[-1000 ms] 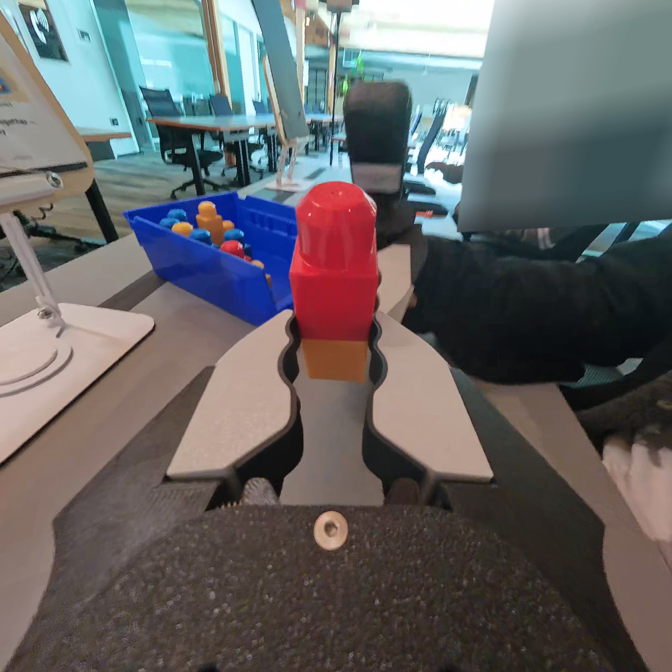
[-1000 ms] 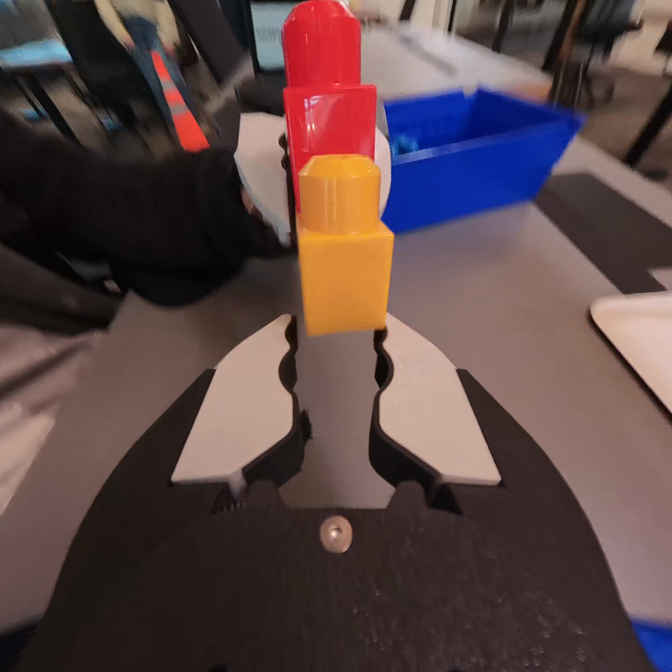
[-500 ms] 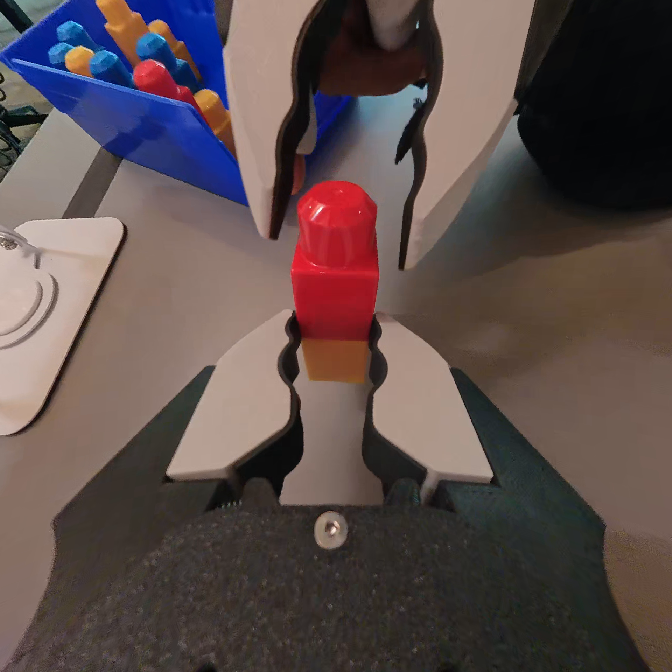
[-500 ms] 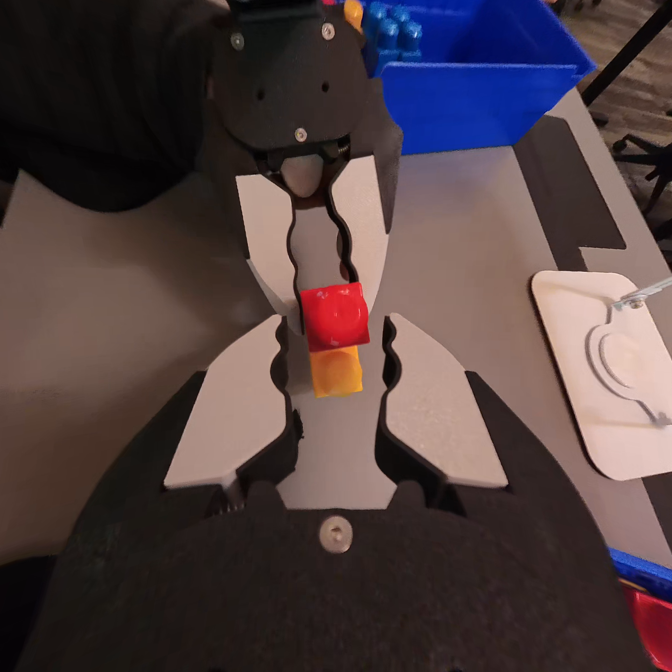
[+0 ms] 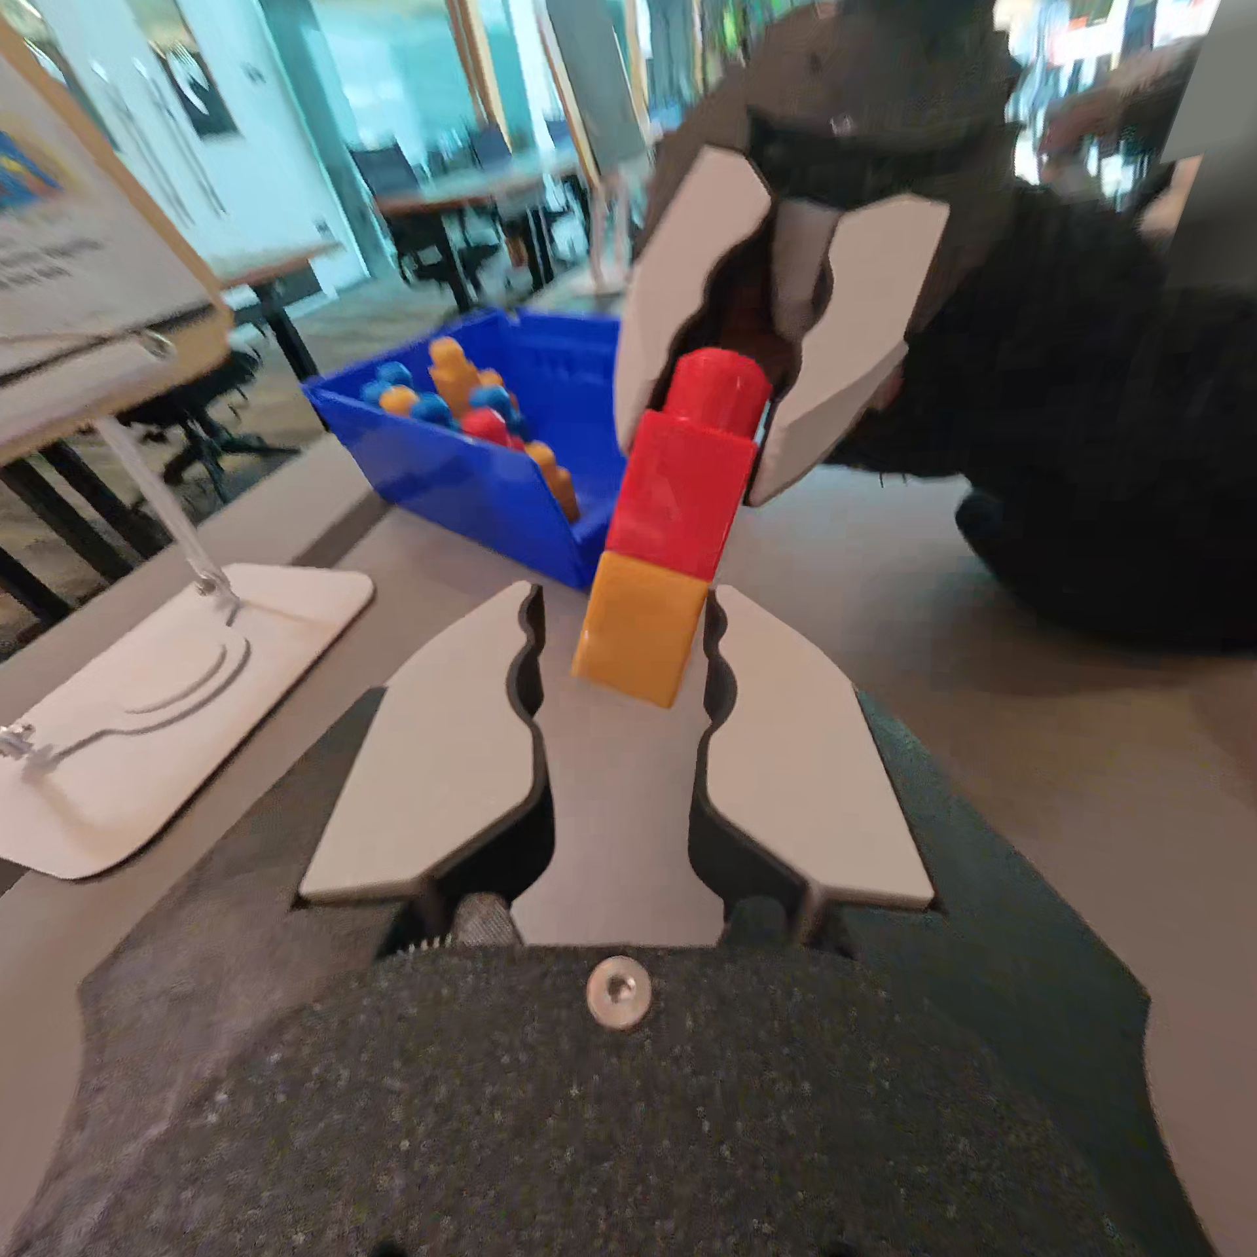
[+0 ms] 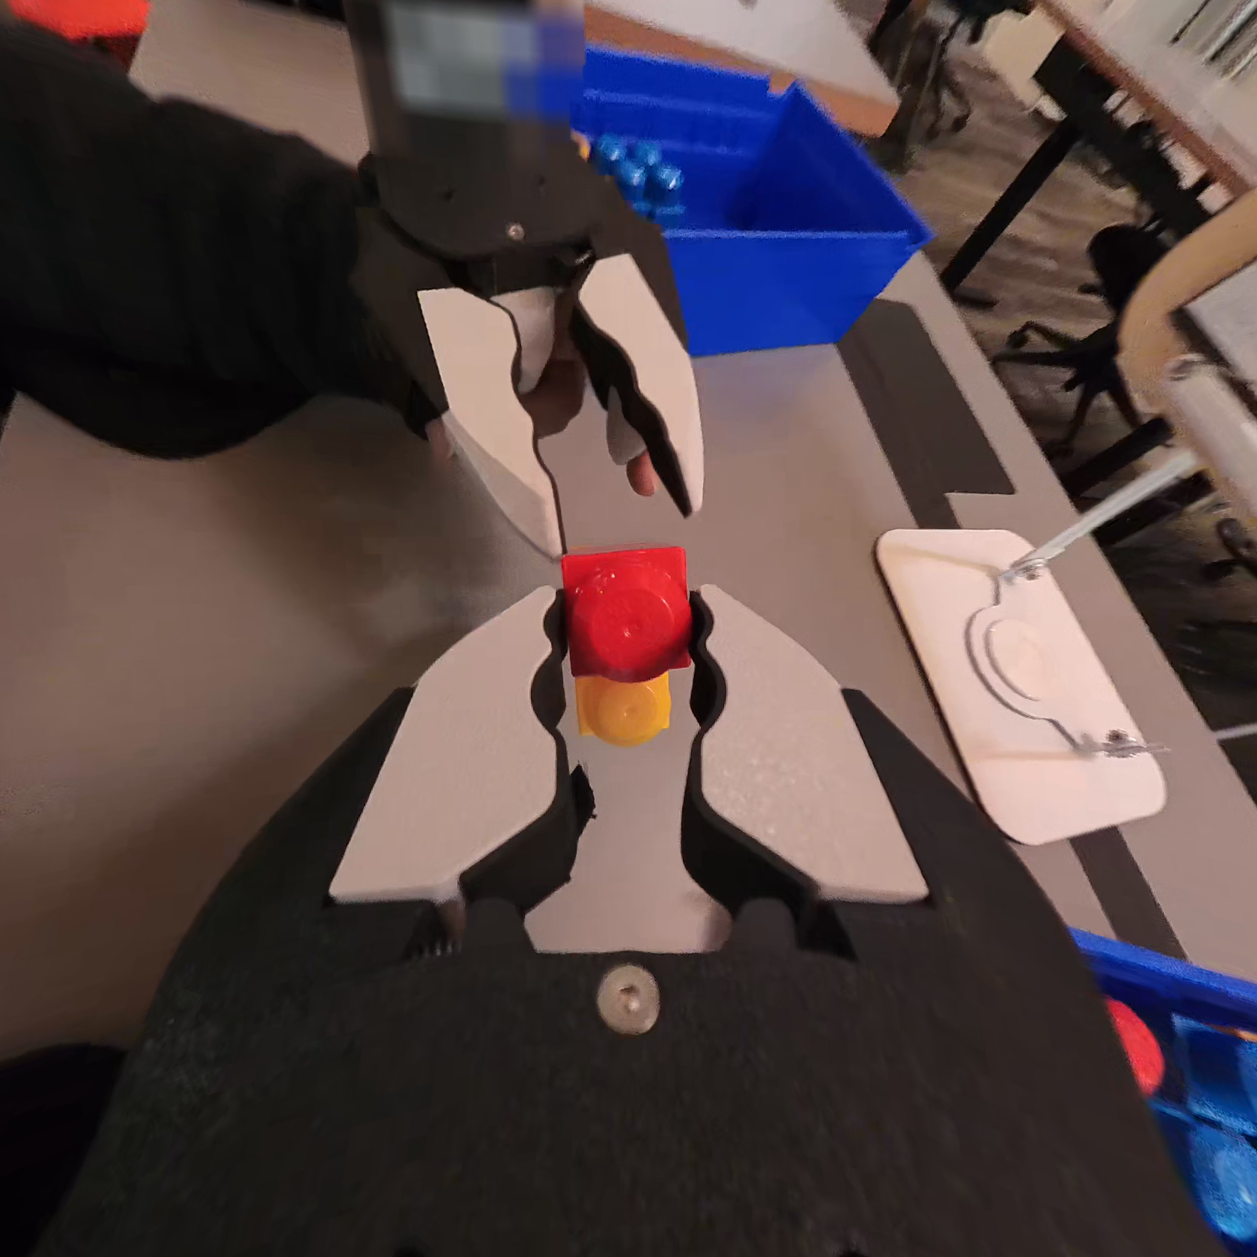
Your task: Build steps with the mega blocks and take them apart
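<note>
A red block (image 5: 680, 490) sits on top of an orange block (image 5: 636, 626), and the small stack leans to the right. My right gripper (image 5: 694, 469) comes down from above and is shut on the red block (image 6: 626, 619); its own view shows the right gripper (image 6: 626, 598) with both fingers pressed on the red sides. A free orange stud (image 6: 626, 714) shows on the near side, a step lower. My left gripper (image 5: 622, 598) is open, with the orange block loose between its tips. In the right wrist view the left gripper (image 6: 620, 527) stands open just behind the red block.
A blue bin (image 5: 476, 490) of blue, orange and red blocks stands at the back of the grey table, and also shows in the right wrist view (image 6: 782, 286). A white stand base (image 5: 170, 714) lies to one side (image 6: 1020, 680). Another blue bin (image 6: 1197, 1088) is at my right gripper's near right. A black sleeve (image 5: 1088, 476) rests on the table.
My left gripper was shut on the red block and has let go and opened. My right gripper, open above the stack half a second ago, has closed on the red block. The stack now leans.
</note>
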The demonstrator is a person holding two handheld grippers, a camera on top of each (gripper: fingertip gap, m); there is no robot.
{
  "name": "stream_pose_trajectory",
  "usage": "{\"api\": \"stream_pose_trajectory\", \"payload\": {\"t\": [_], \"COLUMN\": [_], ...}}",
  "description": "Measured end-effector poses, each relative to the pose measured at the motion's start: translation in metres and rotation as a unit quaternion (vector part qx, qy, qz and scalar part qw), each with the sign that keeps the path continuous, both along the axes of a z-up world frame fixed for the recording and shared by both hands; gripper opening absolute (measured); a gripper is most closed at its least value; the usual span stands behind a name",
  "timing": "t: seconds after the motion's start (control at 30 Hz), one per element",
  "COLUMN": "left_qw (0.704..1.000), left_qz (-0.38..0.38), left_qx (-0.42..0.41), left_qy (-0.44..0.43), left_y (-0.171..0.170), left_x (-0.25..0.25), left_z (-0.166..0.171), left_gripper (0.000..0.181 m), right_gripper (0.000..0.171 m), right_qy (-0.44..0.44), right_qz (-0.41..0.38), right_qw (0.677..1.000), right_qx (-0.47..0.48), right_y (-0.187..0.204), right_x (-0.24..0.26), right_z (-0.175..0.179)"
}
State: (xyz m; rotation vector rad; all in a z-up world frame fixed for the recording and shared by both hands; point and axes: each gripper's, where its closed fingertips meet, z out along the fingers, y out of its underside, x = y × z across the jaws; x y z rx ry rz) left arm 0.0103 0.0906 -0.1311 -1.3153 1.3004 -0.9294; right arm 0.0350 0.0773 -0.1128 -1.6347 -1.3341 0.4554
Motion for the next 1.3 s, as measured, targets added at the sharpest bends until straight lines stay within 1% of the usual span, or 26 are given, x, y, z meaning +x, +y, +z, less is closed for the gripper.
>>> {"api": "stream_pose_trajectory", "payload": {"t": [0.13,0.2,0.23,0.27,0.3,0.37,0.43,0.5,0.6,0.7,0.8,0.87,0.97,1.07,1.17,1.3], "left_qw": [0.993,0.986,0.982,0.977,0.971,0.964,0.959,0.959,0.960,0.960,0.960,0.961,0.962,0.962,0.962,0.963], "left_qz": [0.041,0.076,0.097,0.122,0.150,0.177,0.199,0.205,0.212,0.217,0.220,0.220,0.221,0.222,0.223,0.223], "left_qx": [-0.008,-0.007,0.001,0.010,0.016,0.016,0.011,0.008,0.015,0.029,0.028,0.025,0.027,0.027,0.023,0.017], "left_qy": [-0.106,-0.146,-0.161,-0.175,-0.187,-0.200,-0.202,-0.194,-0.184,-0.175,-0.168,-0.167,-0.161,-0.158,-0.155,-0.150], "left_y": [0.014,0.025,0.030,0.036,0.043,0.051,0.058,0.061,0.063,0.064,0.065,0.065,0.066,0.068,0.071,0.073], "left_x": [-0.011,-0.020,-0.025,-0.031,-0.036,-0.044,-0.049,-0.050,-0.050,-0.049,-0.049,-0.049,-0.049,-0.050,-0.050,-0.050], "left_z": [0.028,0.038,0.041,0.045,0.048,0.050,0.049,0.045,0.041,0.040,0.036,0.033,0.031,0.028,0.025,0.021], "left_gripper": [0.033,0.016,0.004,0.000,0.000,0.000,0.000,0.000,0.000,0.000,0.000,0.000,0.000,0.000,0.000,0.000], "right_gripper": [0.034,0.034,0.034,0.034,0.034,0.034,0.034,0.034,0.034,0.034,0.034,0.034,0.034,0.034,0.034,0.034], "right_qy": [0.032,0.056,0.069,0.080,0.086,0.072,0.030,-0.017,-0.095,-0.174,-0.222,-0.235,-0.233,-0.237,-0.244,-0.235], "right_qz": [-0.042,-0.069,-0.083,-0.098,-0.113,-0.142,-0.172,-0.195,-0.226,-0.246,-0.259,-0.265,-0.269,-0.264,-0.259,-0.256], "right_qw": [0.998,0.995,0.993,0.991,0.988,0.985,0.983,0.980,0.969,0.951,0.934,0.925,0.919,0.914,0.912,0.915], "right_qx": [0.024,0.037,0.044,0.052,0.058,0.066,0.061,0.042,-0.010,-0.064,-0.110,-0.136,-0.171,-0.197,-0.204,-0.206], "right_y": [0.005,0.009,0.011,0.014,0.017,0.027,0.042,0.059,0.087,0.112,0.132,0.145,0.159,0.167,0.174,0.183], "right_x": [0.031,0.051,0.061,0.072,0.084,0.109,0.137,0.165,0.208,0.244,0.272,0.287,0.300,0.306,0.309,0.308], "right_z": [0.027,0.043,0.052,0.060,0.067,0.076,0.080,0.079,0.066,0.038,0.004,-0.018,-0.049,-0.072,-0.082,-0.083]}}
